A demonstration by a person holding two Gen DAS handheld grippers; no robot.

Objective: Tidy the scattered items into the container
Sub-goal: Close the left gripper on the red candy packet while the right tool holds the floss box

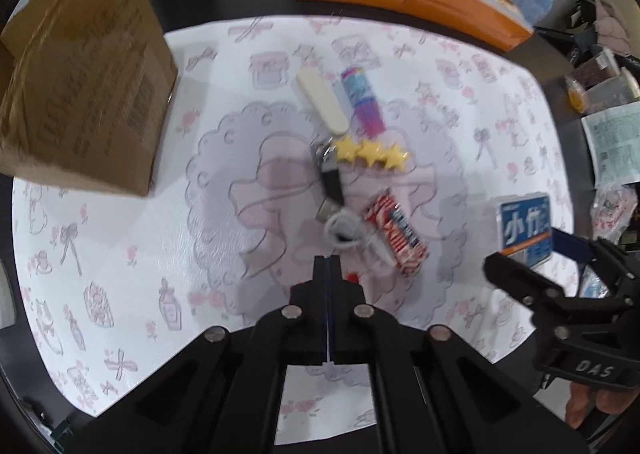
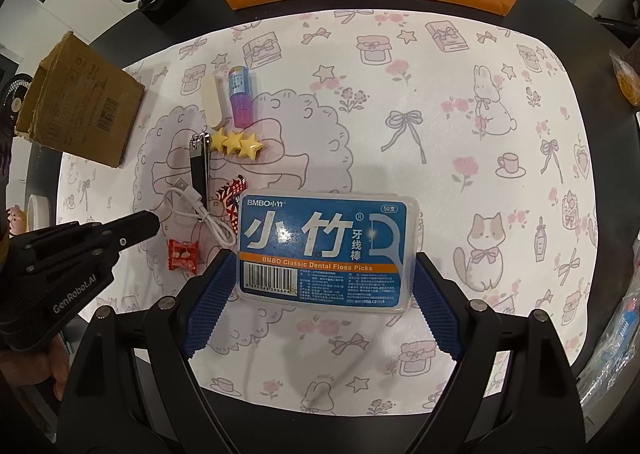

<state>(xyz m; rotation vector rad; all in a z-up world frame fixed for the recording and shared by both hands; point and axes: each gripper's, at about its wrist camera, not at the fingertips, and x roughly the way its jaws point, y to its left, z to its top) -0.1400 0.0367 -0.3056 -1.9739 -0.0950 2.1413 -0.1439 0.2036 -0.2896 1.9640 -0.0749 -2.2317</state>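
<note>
Right wrist view: right gripper (image 2: 322, 278) clamps the floss box (image 2: 326, 250) over the mat (image 2: 440, 102). Left gripper (image 1: 327, 274) hovers pinched shut, empty. Box (image 1: 80, 86) far left; clipper (image 2: 198, 166), stars (image 2: 236, 144), cable (image 2: 200, 214), candy (image 2: 183, 256) still scattered. Early days, I'd say.

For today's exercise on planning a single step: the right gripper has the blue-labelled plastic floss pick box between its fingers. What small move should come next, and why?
Probably carry the blue-labelled clear plastic floss pick box leftward toward the open brown cardboard box. The right gripper already grips it on both sides, that carton looks like the container, and the left gripper is shut and empty.
</note>
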